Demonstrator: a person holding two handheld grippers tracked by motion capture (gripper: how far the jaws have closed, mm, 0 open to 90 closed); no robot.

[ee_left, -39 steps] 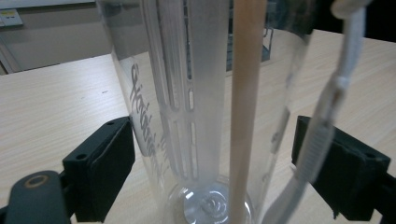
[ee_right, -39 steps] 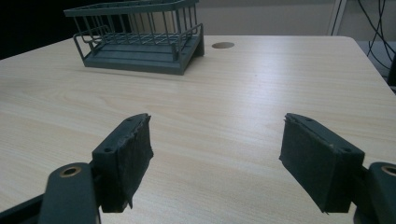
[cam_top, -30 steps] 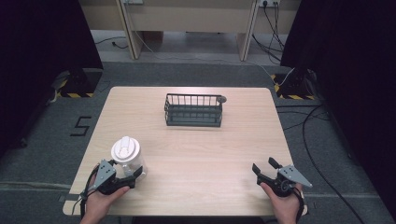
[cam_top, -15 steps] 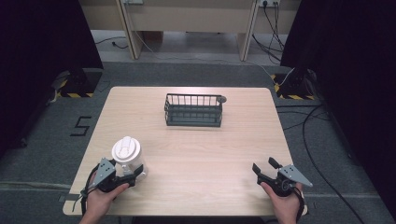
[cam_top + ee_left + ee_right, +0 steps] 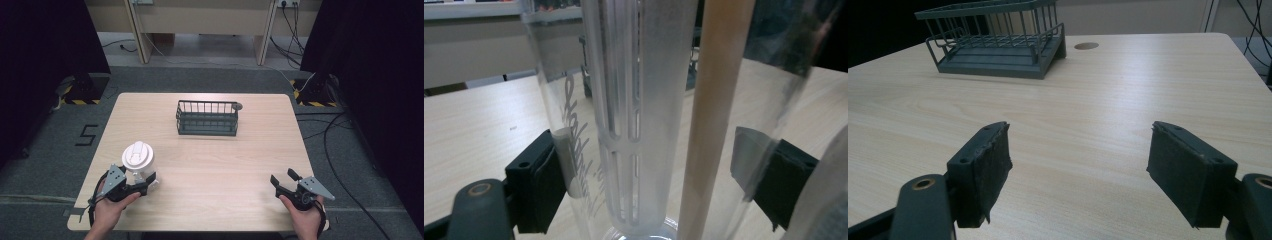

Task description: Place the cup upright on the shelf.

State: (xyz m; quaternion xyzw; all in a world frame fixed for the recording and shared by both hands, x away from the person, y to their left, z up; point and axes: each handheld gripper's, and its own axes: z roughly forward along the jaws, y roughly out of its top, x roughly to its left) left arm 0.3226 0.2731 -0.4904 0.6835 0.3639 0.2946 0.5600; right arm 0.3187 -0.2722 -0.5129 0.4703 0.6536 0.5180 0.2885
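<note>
A clear plastic cup (image 5: 137,156) with a white lid stands upright near the table's front left corner. My left gripper (image 5: 147,180) reaches it from the near side, low on its body. In the left gripper view the cup (image 5: 639,125) stands between the two black pads, which press on its wall from either side; a frosted inner tube and printed lettering show through it. My right gripper (image 5: 283,178) hovers over the front right of the table, open and empty. In the right gripper view its jaws (image 5: 1078,160) stand wide apart above bare wood.
A dark wire basket (image 5: 207,118) sits at the back middle of the light wooden table (image 5: 225,160), with a round cable hole (image 5: 238,106) beside its right end. The basket (image 5: 998,40) lies far ahead of my right gripper. Cables run over the floor at the right.
</note>
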